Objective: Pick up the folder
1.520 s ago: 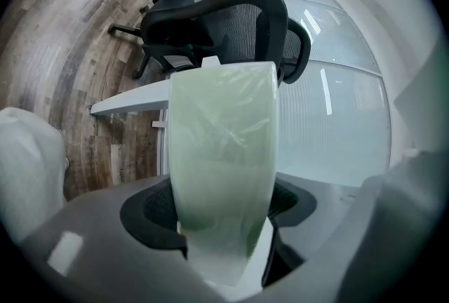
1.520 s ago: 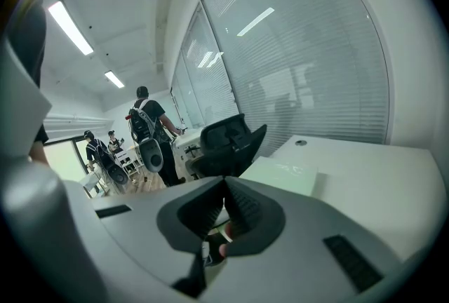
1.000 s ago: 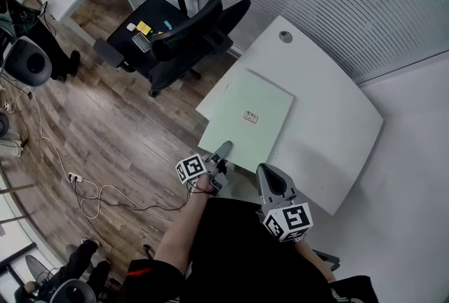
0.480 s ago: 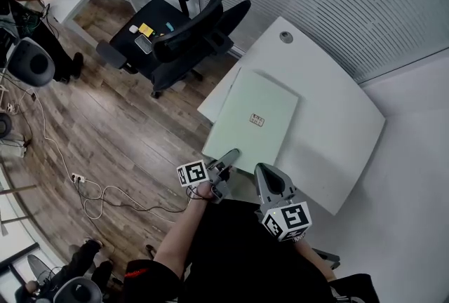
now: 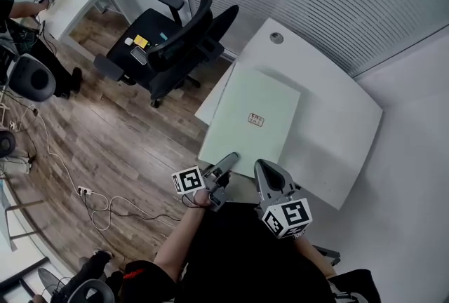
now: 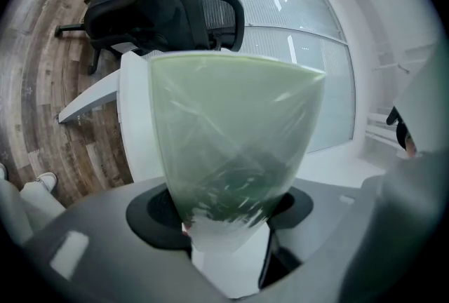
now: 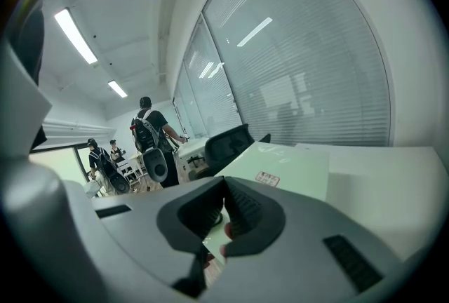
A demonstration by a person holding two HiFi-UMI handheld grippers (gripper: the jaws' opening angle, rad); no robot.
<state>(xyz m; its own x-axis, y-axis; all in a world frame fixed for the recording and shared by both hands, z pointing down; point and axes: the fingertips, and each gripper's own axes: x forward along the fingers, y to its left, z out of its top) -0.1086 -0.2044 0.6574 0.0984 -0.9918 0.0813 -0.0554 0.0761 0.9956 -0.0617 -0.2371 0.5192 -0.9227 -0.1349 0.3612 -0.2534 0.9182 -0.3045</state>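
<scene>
1 green folder (image 5: pixel 254 119) lies on the 1 table (image 5: pixel 330 133), its near edge jutting past the table's rim. the left hand-held gripper (image 5: pixel 226 160) clamps that edge; the right hand-held gripper (image 5: pixel 264 170), near the table's rim, is closed and empty.

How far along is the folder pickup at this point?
Done: the left claw is clamped on the near edge of the pale green folder. In hand: that edge looks raised off the white table; the far edge may rest there. Remaining: lifting it fully clear. The right claw is shut and empty.
</scene>
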